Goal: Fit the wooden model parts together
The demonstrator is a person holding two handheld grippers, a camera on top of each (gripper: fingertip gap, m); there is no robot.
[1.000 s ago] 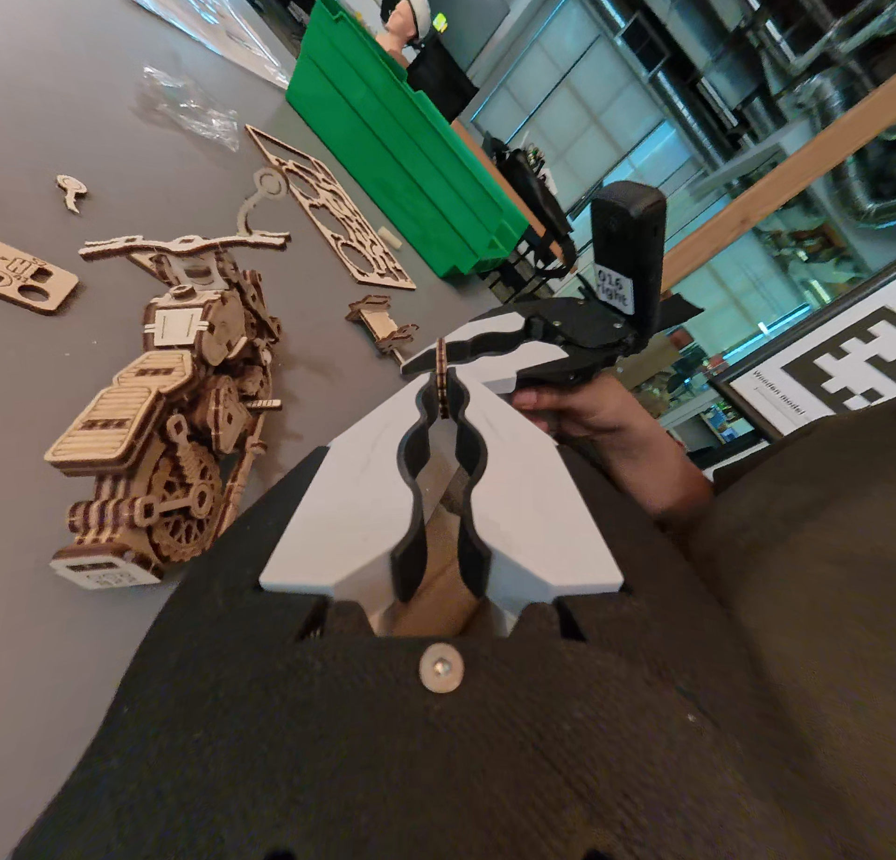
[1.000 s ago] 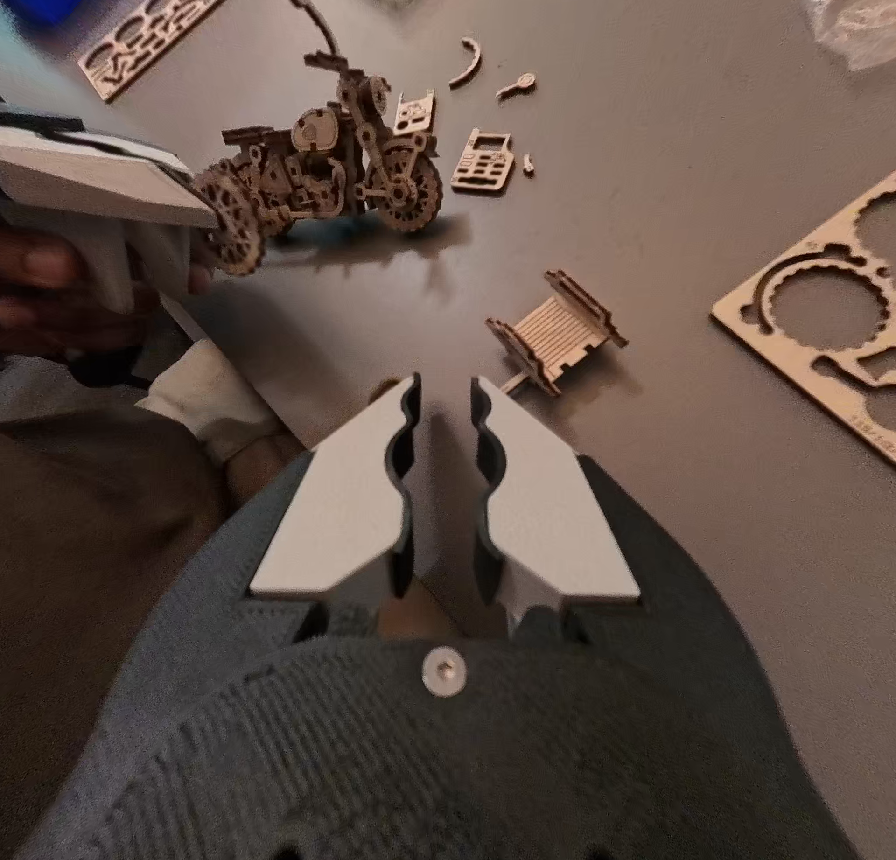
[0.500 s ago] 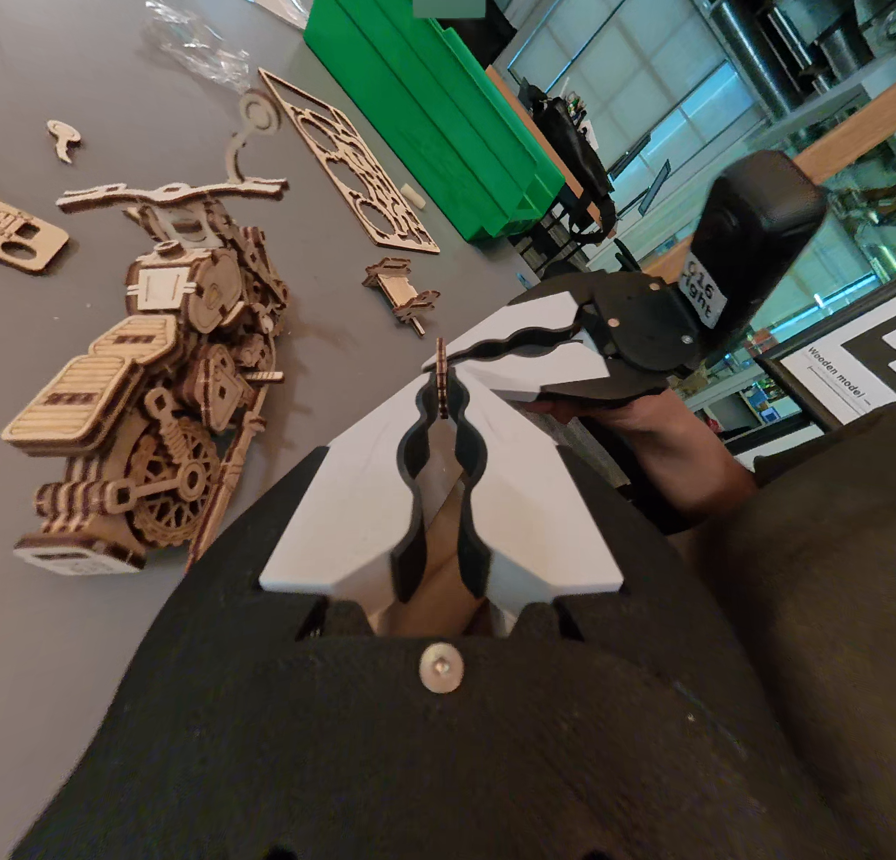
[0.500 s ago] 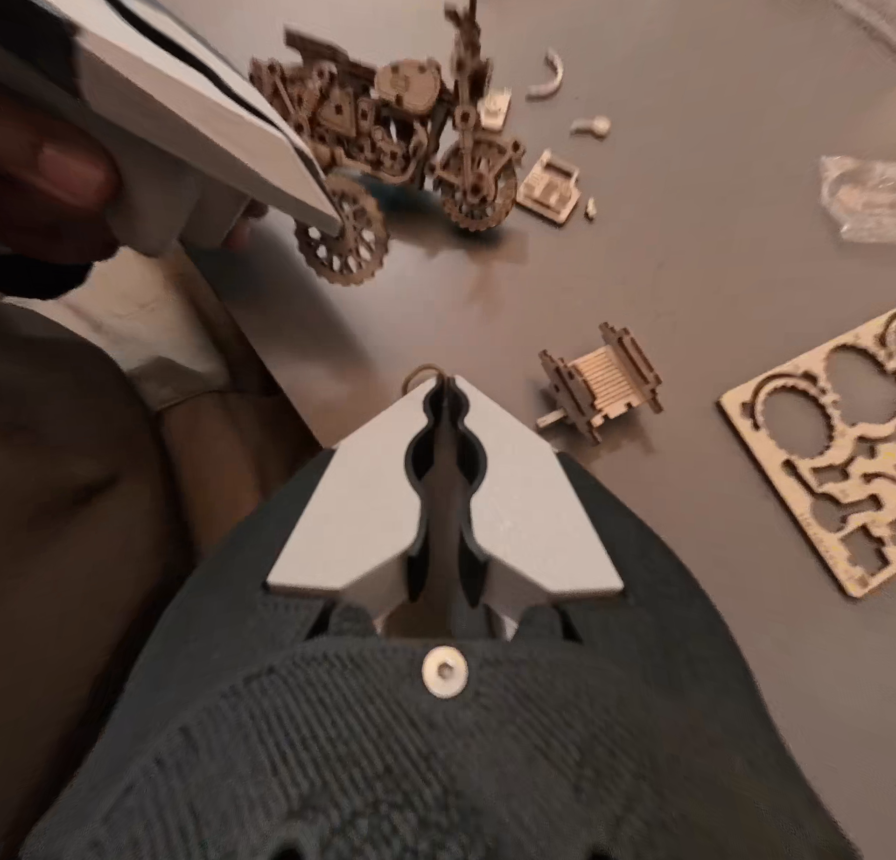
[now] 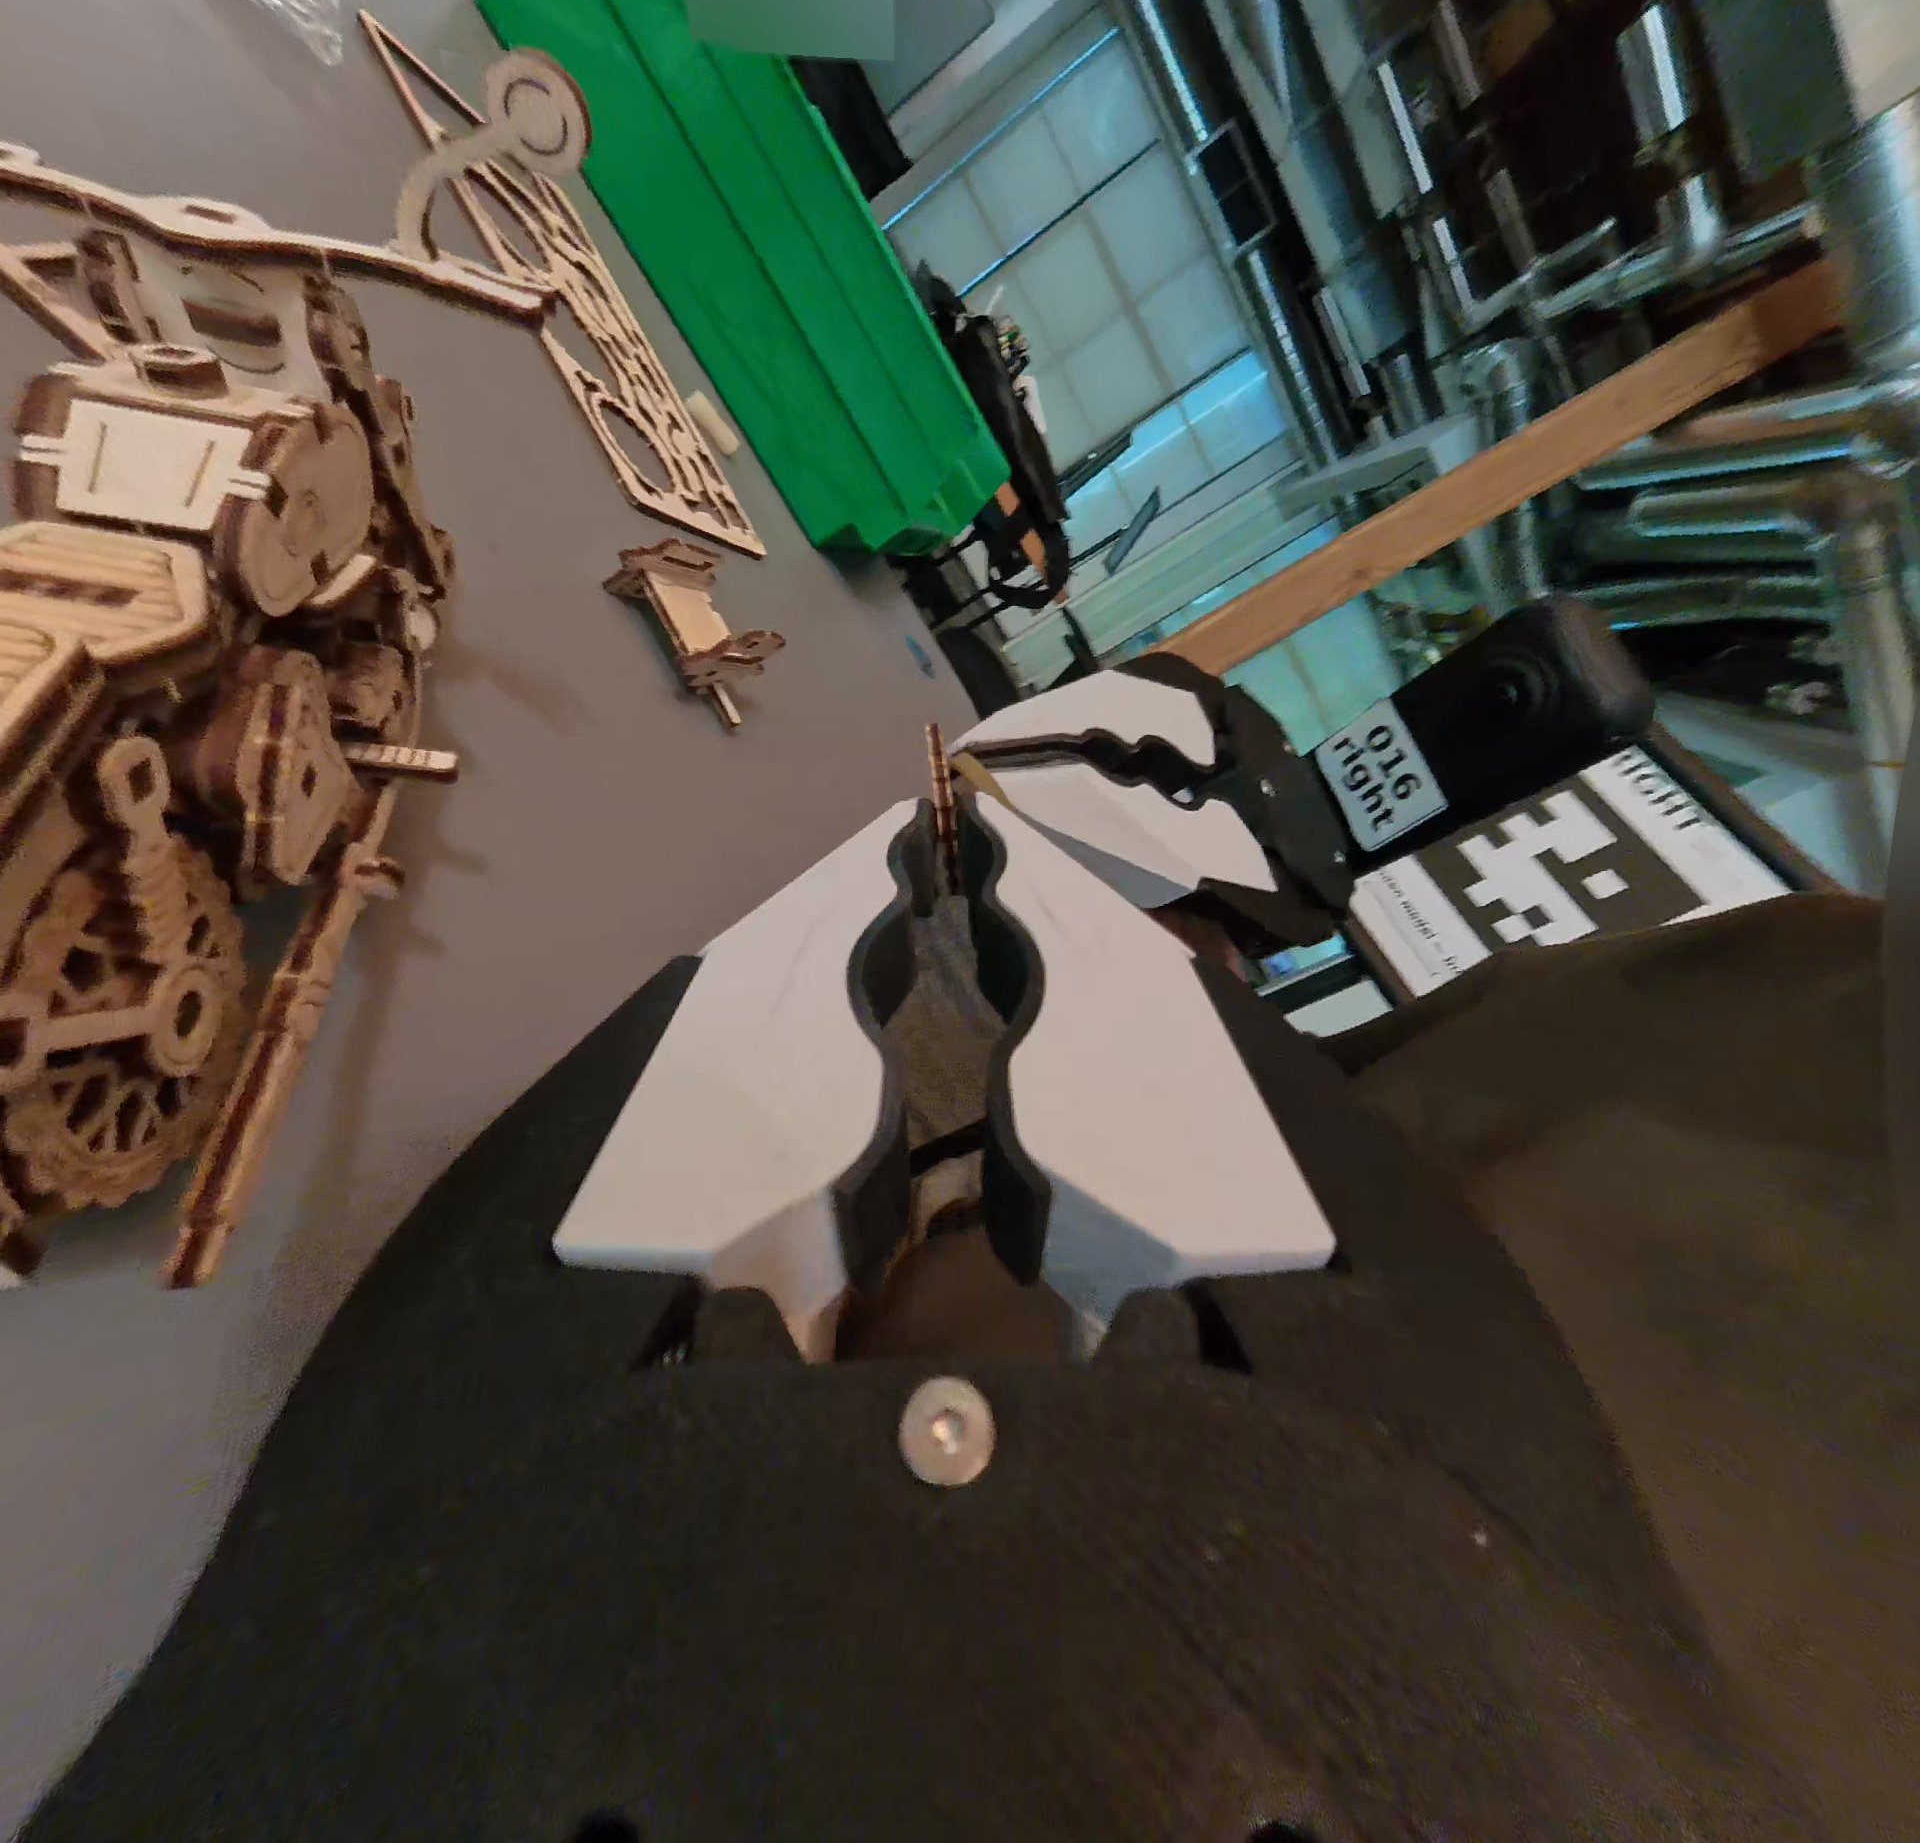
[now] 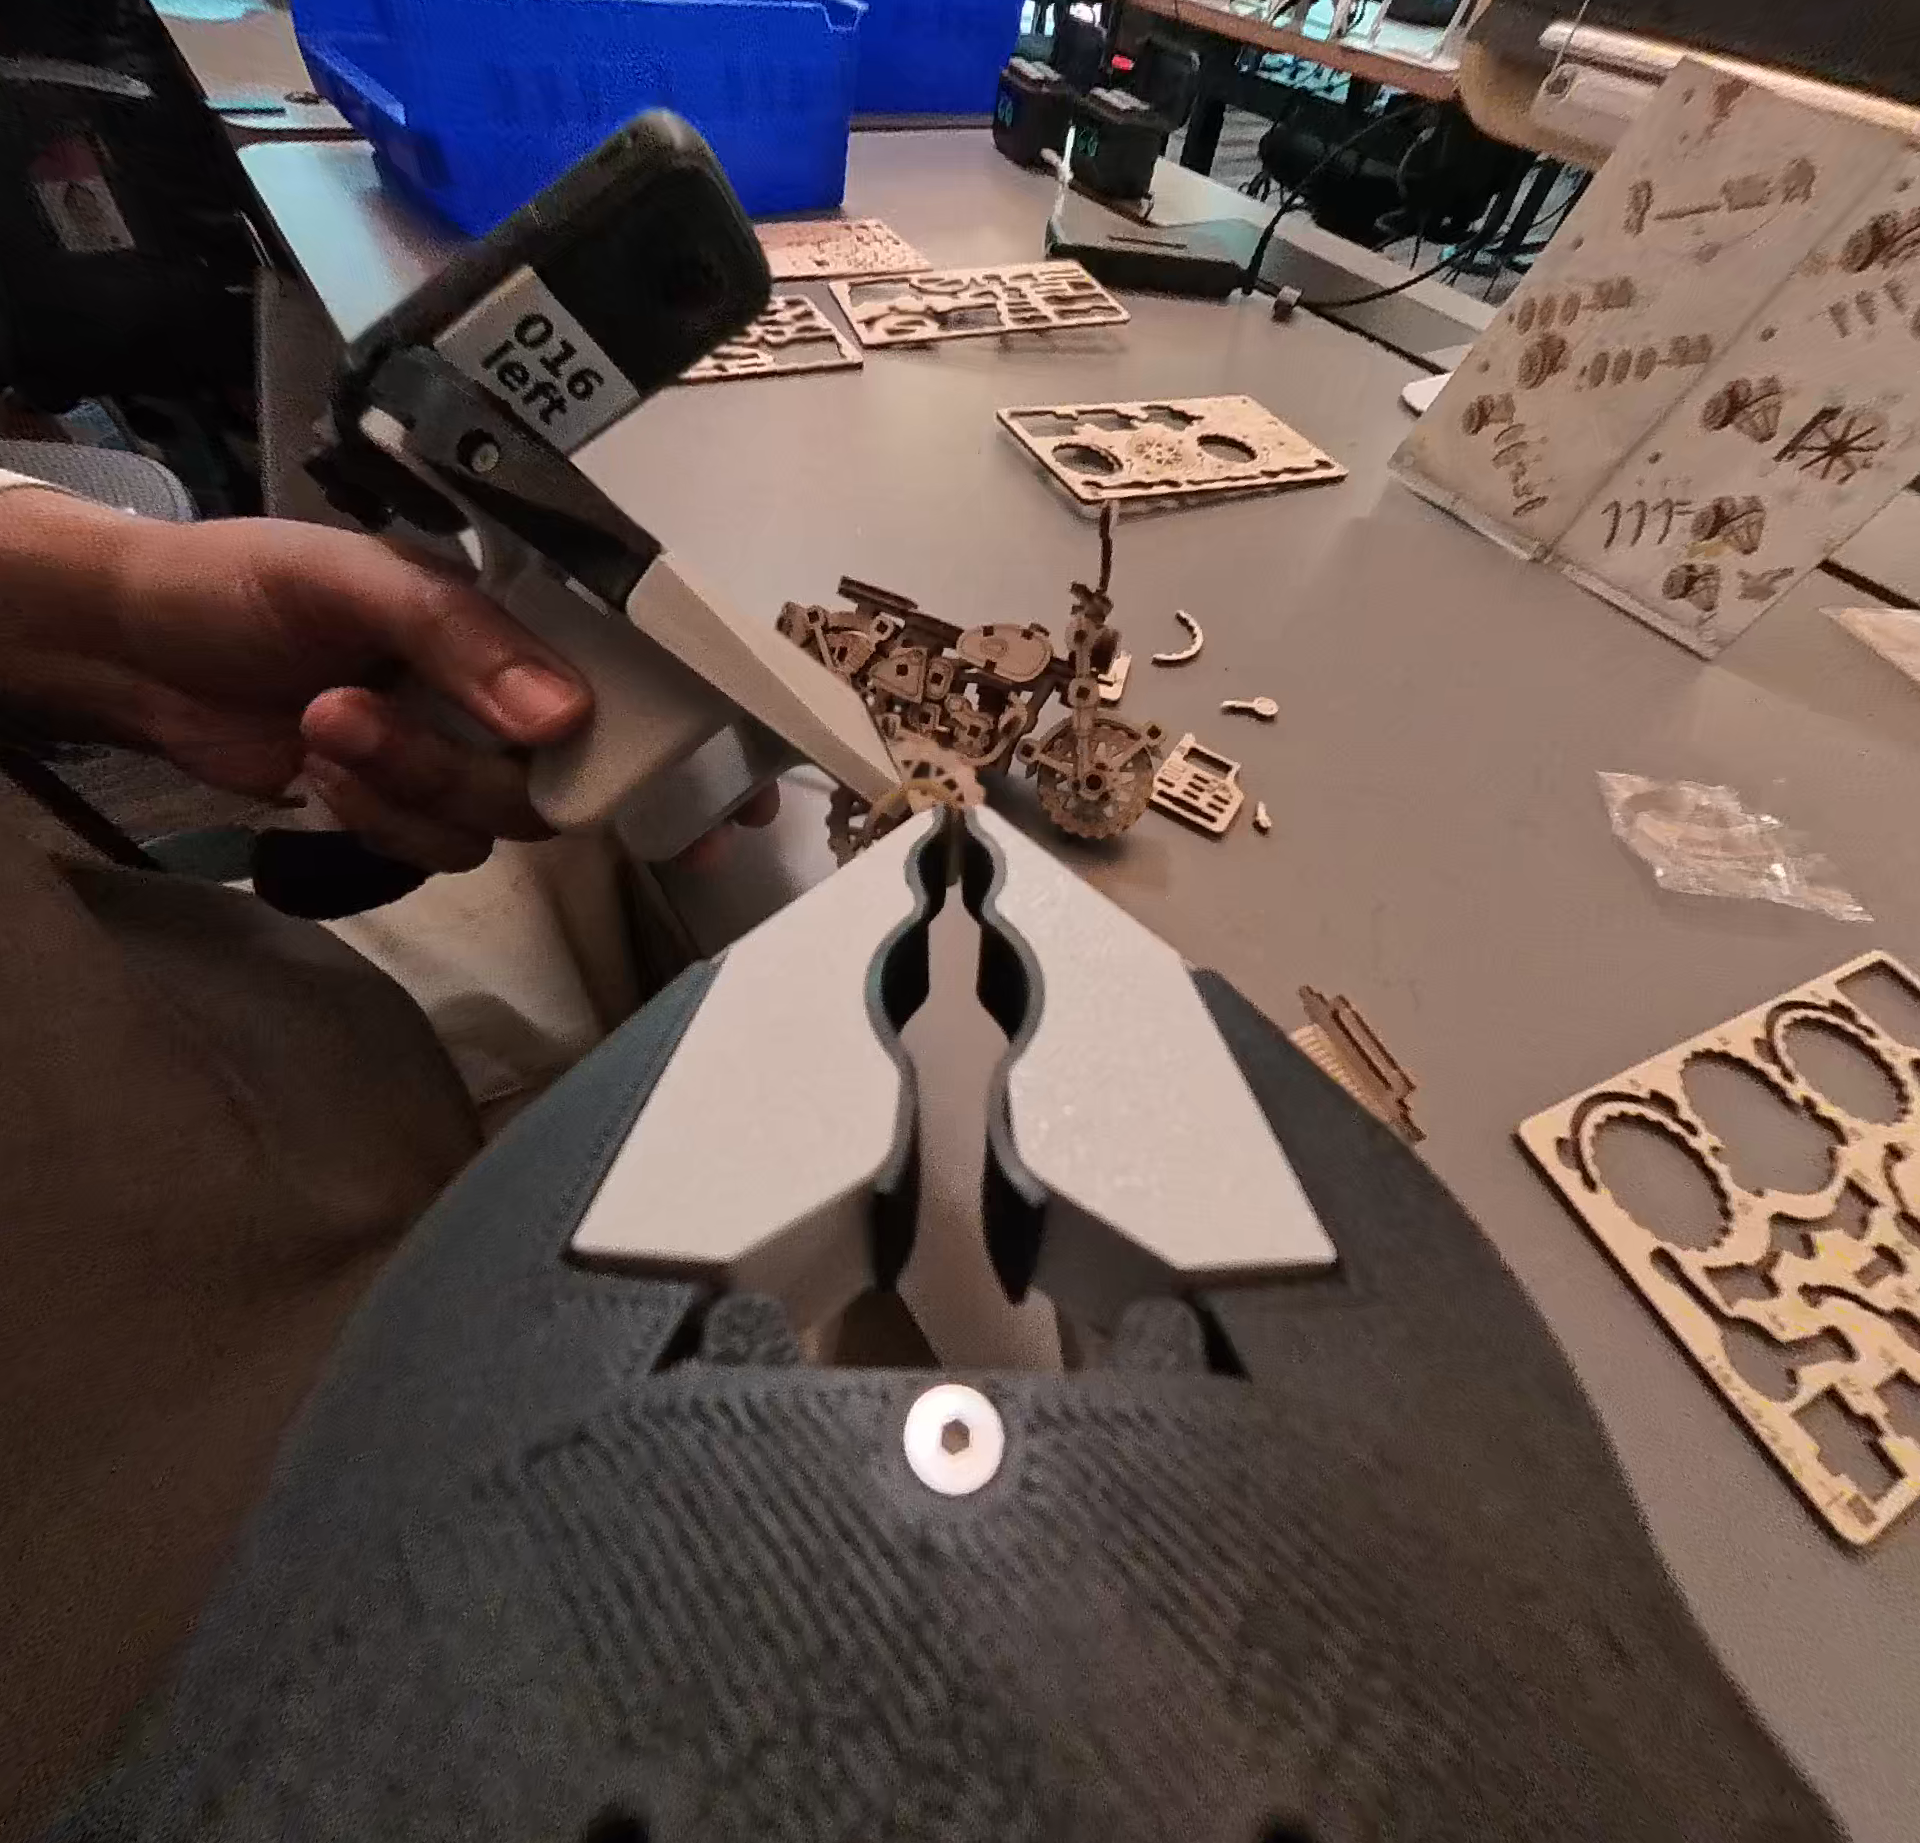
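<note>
Wooden gear (image 5: 938, 781) is pinched by the left gripper (image 5: 943, 829); the right gripper (image 6: 948, 825) nips maybe a thin ring (image 6: 914, 792), near the motorcycle model (image 6: 971, 692).

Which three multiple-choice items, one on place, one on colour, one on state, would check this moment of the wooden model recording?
1. The toothed wooden gear sits: A) in the left tongs; B) flat on the table; C) inside a bin.
2. The long plastic bin in the left wrist view is: A) red; B) green; C) yellow.
3. The right tongs are: A) wide open; B) shut on a thin tan piece; C) out of view.
Answers: A, its teeth show at the left tips; B, plainly green; B, the tips pinch it.
</note>
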